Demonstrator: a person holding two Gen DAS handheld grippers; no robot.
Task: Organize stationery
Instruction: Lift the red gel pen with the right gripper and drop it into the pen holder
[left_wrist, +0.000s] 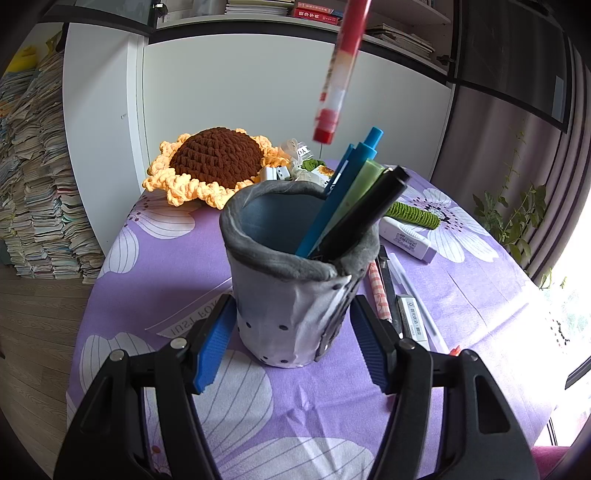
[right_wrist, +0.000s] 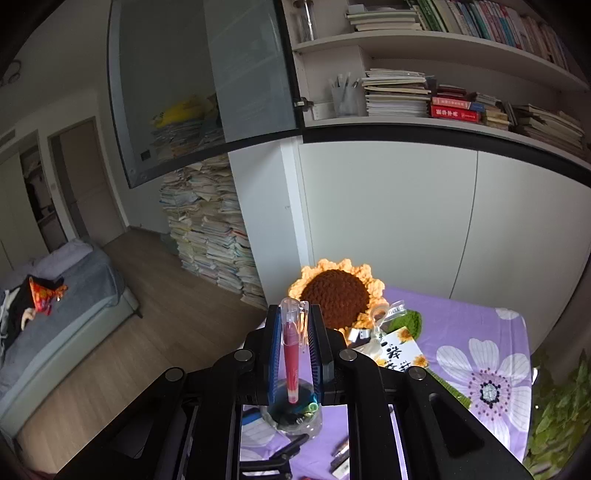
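A grey fabric pen holder (left_wrist: 295, 291) stands upright on the purple flowered tablecloth (left_wrist: 480, 295). It holds blue, green and black pens (left_wrist: 354, 206) leaning right. My left gripper (left_wrist: 291, 339) is open, its blue pads on either side of the holder's base. A red pen (left_wrist: 338, 74) hangs point down above the holder's mouth. In the right wrist view my right gripper (right_wrist: 294, 328) is shut on this red pen (right_wrist: 290, 354), with the holder (right_wrist: 295, 410) seen below it.
A crocheted sunflower (left_wrist: 212, 164) lies at the table's far end by the white cabinet. An eraser (left_wrist: 406, 238), a green crocheted stem (left_wrist: 413, 213) and several pens (left_wrist: 402, 306) lie right of the holder. Book stacks (left_wrist: 33, 184) stand on the floor at left.
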